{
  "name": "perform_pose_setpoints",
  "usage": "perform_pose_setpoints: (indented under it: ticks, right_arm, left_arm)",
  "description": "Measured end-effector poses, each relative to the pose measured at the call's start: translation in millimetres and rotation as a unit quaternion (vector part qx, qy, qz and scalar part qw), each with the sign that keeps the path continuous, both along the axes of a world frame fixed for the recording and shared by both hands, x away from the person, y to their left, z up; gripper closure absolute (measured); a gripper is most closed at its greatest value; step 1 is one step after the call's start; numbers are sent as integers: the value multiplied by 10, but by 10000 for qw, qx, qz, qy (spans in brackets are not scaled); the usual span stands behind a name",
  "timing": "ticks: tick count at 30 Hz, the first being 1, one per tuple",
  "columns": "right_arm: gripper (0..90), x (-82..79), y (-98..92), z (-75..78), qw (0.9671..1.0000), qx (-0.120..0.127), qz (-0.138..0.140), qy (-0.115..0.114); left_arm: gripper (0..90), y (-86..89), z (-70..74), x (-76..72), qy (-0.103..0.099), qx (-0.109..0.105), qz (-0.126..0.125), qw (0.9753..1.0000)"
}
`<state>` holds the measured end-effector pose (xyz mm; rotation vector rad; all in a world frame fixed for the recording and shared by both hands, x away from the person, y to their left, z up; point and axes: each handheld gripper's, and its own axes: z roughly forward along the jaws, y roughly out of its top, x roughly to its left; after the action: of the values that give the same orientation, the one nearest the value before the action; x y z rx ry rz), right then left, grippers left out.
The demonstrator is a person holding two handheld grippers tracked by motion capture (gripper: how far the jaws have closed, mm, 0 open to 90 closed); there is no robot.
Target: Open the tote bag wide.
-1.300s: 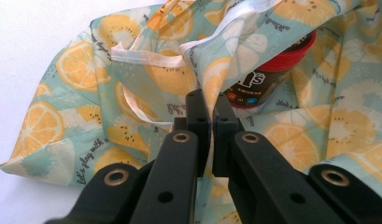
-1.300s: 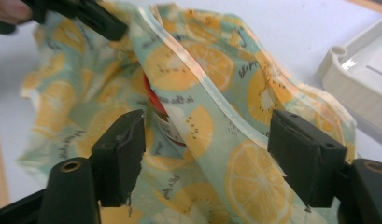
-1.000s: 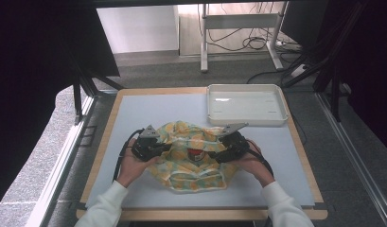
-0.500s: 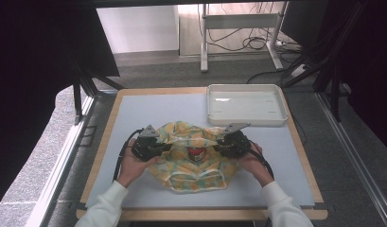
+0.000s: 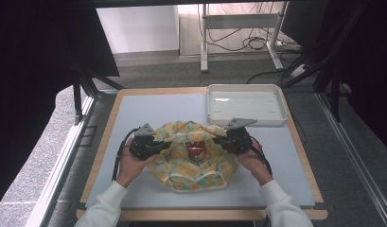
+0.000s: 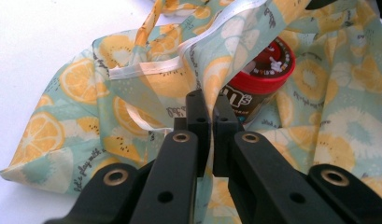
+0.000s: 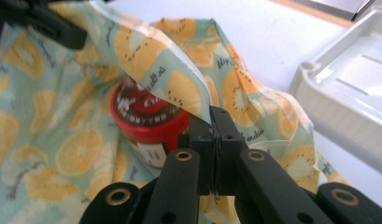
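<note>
While the fruit-print cloth bag (image 5: pixel 193 158) lies in the middle of the bench (image 5: pixel 134 113), the left claw (image 6: pixel 208 122) and the right claw (image 7: pixel 215 135) are each closed tight on a fold of its fabric, one at either side. Between them a red-lidded jar (image 6: pixel 259 84) stands in the bag, its brown label showing part of an "m&m's" logo. The fabric carries cursive writing that seems to read "let's play with".

I see a pale teal fabric bag (image 5: pixel 193 158) printed with yellow-orange citrus slices and trimmed in white. The candy jar (image 5: pixel 196 149) is brown with a red lid. My tools are black, the tray (image 5: pixel 245 104) white, the worktop (image 5: pixel 148 106) pale grey-blue with a wooden edge.
</note>
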<state>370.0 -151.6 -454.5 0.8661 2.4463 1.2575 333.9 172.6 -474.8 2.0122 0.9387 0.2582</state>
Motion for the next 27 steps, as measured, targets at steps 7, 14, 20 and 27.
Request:
perform_pose_setpoints:
  ticks: [7, 14, 20, 27]
  right_arm:
    - [882, 51, 10, 37, 9999, 45, -81, -83]
    - [882, 121, 71, 70, 9997, -59, -122, -217]
    - [881, 225, 91, -7, 9995, -134, -230, -180]
    - [879, 329, 141, -90, 9988, -213, -405, -191]
  left_arm:
    - [900, -4, 5, 16, -57, -41, 109, 9999]
    - [900, -1, 4, 90, -70, -15, 273, 9996]
    - [900, -4, 2, 186, -91, 21, 381, 9992]
    - [900, -36, -53, 260, -36, 177, 511, 9985]
